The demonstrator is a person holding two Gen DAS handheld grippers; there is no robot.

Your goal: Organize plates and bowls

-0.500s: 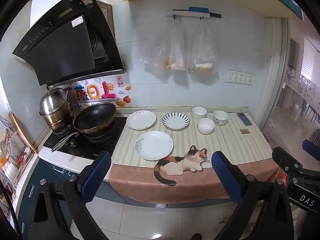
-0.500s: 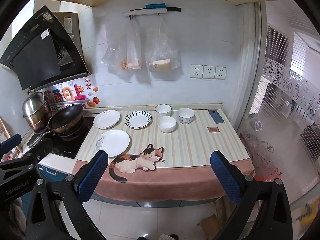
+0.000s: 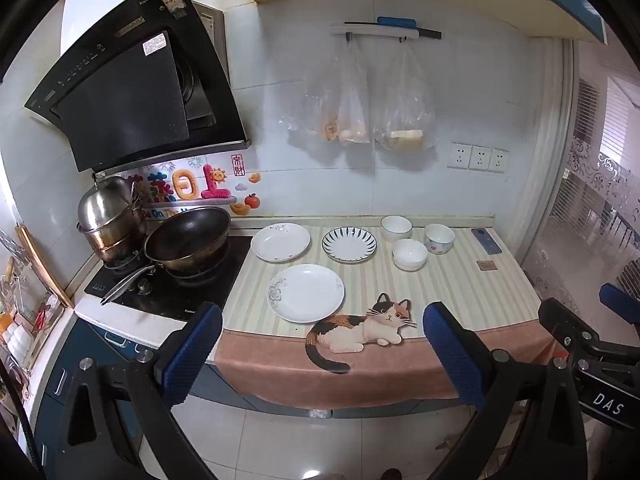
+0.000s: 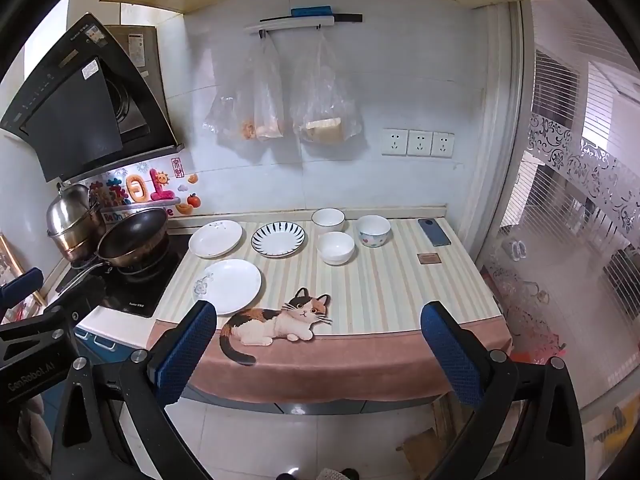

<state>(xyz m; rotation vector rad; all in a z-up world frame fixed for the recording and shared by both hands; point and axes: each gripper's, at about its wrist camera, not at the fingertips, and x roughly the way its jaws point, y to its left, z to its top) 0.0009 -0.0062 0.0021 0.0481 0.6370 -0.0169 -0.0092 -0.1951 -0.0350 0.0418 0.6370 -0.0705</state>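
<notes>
Right tool (image 3: 608, 344) reads "DAS"; left tool (image 4: 28, 344) reads "GenRobot.AI".

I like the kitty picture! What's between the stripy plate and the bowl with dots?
Two plain white bowls sit between the blue-striped plate and the dotted bowl, clearest in the right wrist view.

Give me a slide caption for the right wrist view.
Open right hand-held gripper faces a counter with three plates and three bowls.

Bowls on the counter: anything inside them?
The front white bowl looks empty. The back white bowl and the patterned bowl show only bare upper walls; their bottoms are hidden by their rims.
</notes>
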